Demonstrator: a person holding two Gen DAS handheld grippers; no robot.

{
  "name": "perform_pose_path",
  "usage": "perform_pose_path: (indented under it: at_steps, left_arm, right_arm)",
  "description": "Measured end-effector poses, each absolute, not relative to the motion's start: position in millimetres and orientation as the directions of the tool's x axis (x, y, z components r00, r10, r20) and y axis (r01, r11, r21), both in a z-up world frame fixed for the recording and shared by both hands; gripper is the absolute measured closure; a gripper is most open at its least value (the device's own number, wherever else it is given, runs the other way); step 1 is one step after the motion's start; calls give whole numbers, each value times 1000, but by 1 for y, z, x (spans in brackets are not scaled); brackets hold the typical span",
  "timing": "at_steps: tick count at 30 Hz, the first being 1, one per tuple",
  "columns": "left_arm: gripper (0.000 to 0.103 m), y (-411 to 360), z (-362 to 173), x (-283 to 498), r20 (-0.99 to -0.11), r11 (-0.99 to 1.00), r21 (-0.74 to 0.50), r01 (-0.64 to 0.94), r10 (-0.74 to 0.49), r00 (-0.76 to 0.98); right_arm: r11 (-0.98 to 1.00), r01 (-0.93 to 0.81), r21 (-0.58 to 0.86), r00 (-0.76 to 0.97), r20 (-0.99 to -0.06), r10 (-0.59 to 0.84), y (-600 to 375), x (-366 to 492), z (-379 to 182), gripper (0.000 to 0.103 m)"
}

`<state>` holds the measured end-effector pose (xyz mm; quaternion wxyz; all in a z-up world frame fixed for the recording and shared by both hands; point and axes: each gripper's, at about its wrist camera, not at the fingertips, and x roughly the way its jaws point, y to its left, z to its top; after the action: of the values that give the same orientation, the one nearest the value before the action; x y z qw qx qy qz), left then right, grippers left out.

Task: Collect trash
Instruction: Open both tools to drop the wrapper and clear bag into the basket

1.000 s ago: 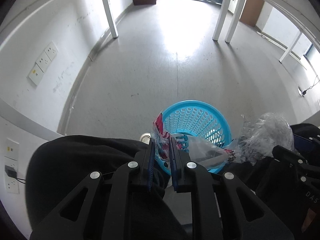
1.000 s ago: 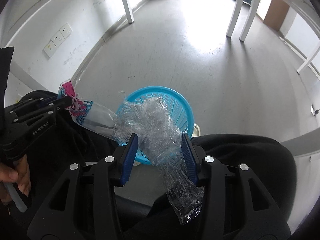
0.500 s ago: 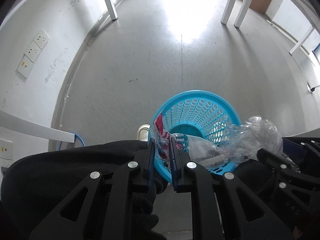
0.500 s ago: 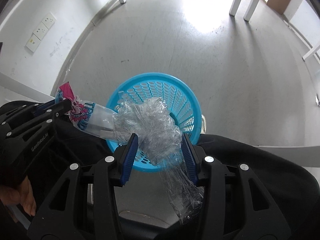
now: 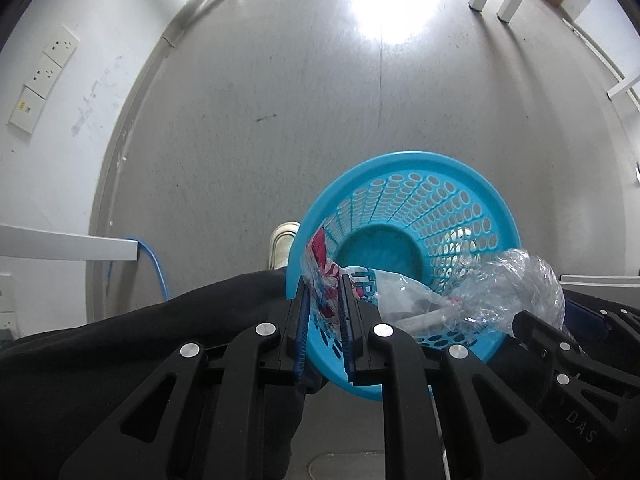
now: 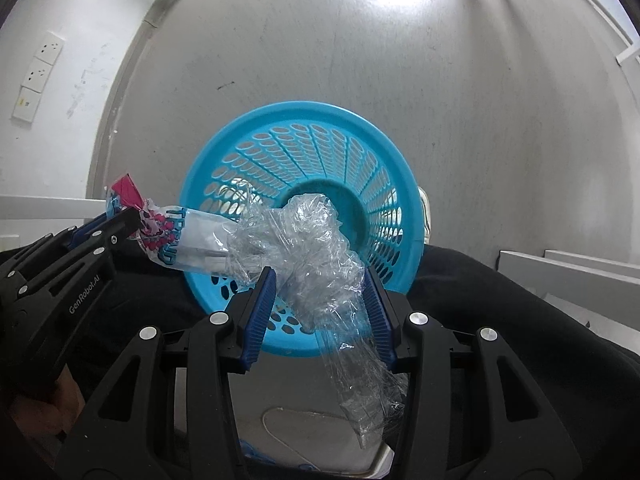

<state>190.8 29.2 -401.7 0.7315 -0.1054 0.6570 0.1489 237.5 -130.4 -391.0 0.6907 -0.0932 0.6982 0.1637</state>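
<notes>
- Left wrist view: the left gripper (image 5: 324, 300) is clamped on the pink end of a printed wrapper (image 5: 362, 284), which trails rightward over the near rim of a blue basket (image 5: 440, 204) standing on the grey floor (image 5: 240, 140).
- Right wrist view: the right gripper (image 6: 320, 296) has its blue fingers (image 6: 260, 312) pressed on a crumpled clear plastic wad (image 6: 316, 248), which hangs above the basket's (image 6: 304, 128) mouth and touches the wrapper (image 6: 188, 240) on the left.
</notes>
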Motion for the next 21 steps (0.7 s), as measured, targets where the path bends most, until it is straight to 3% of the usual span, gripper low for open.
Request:
perform_pose_path:
  at_steps: [2,4,5,6,9,21]
  left_arm:
    - [89,31,-403,192,-993,933,21,-358,61,100]
    - [81,35,-401,193,-992,926,-30,-377,20,127]
    - [61,38,-400,192,-991,923,-51,-381,1,135]
    - [49,39,-399,192,-989,918,-76,-388,-19,149]
    - [51,40,-394,189,-986,914,-76,-399,-11,164]
    - [51,46,-375,174,-984,878,-99,-469,-15,179]
  right_arm:
    - [933,-345,103,-37,-995,96,-132,241,-395,59]
    - [938,-323,123,-51,-992,112,-135,244,-399,54]
    - [940,-312,138,-57,-990,126,-136,245,-400,52]
    - [940,-307,146,-59,-989,135,-139,247,-400,48]
    - [942,-307,138,-46,-990,130,-139,246,-399,38]
    - [929,-367,53,52,-996,77,-135,229,-369,34]
